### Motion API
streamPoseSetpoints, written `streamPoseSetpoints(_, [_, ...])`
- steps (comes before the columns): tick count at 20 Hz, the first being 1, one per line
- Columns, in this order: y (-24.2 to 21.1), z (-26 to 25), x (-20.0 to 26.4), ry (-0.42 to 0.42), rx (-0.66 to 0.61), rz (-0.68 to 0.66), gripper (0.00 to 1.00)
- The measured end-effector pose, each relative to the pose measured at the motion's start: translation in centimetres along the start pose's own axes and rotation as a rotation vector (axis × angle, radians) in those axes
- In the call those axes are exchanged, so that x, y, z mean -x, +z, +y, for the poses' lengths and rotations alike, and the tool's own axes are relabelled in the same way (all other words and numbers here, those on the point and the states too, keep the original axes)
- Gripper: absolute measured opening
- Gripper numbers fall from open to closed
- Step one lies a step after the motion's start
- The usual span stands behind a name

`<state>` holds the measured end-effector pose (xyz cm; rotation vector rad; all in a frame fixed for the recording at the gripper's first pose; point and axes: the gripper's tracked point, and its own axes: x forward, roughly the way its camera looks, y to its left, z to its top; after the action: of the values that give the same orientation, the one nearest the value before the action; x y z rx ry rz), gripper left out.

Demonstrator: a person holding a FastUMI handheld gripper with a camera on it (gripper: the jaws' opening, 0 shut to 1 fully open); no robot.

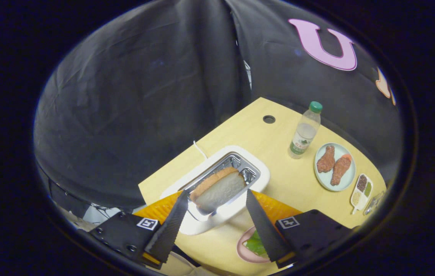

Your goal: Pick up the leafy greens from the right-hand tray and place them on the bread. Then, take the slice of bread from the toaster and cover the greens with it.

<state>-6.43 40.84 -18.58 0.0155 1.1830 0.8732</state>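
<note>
One bread slice [220, 188] upright, lengthwise between open claw [216, 197].

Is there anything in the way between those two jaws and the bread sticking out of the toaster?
Nothing visible. The gripper is open, its jaws standing either side of the slice of bread, which rises from the toaster slot. The gap between them looks clear.

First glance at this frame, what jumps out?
The slice of bread standing in the white toaster, right between the open gripper fingers, not yet touched. Beyond them on the wooden table stand a water bottle and a plate of chicken pieces. Near the right finger, a pink plate holds leafy greens.
</note>
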Motion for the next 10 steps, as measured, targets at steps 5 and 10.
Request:
streamPoseSetpoints(5, [0.0, 0.2, -2.0, -0.024, 0.017, 0.030, 0.97])
streamPoseSetpoints(10, [-0.9, -0.4, -4.4, -0.060, 0.017, 0.072, 0.97])
